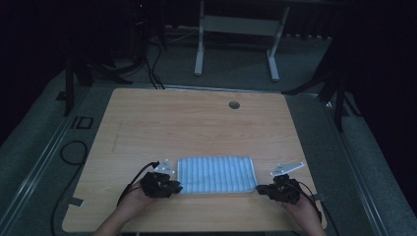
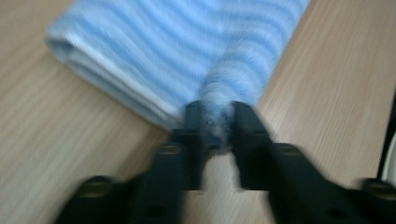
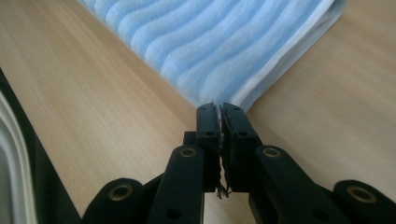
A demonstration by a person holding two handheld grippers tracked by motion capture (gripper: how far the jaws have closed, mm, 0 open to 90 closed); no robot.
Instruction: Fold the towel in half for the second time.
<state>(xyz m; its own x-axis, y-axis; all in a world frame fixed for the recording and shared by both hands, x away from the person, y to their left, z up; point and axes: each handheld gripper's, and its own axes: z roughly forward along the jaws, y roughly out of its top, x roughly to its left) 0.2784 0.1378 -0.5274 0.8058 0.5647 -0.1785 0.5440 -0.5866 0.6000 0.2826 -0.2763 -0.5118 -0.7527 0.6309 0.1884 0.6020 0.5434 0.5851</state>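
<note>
Near the person's edge of the wooden table (image 1: pixel 196 123), a folded blue-and-white striped cloth (image 1: pixel 217 174) is lying flat, its long side running across the table. At its near left corner, the left gripper (image 1: pixel 175 188) is clamping a bunched fold of the fabric; in the left gripper view the cloth (image 2: pixel 187 51) is puckering up between the jaws of the left gripper (image 2: pixel 217 122), which are closed on it with a narrow gap. At the near right corner, the right gripper (image 1: pixel 259 189) is pinching the cloth's edge; in the right gripper view the jaws of the right gripper (image 3: pixel 218 112) are pressing almost together on a thin layer of the cloth (image 3: pixel 215 42). The person's left hand (image 1: pixel 130 201) and right hand (image 1: pixel 302 209) are holding the grippers from the table's near edge. A round grommet hole (image 1: pixel 234 104) is sitting near the table's far edge.
</note>
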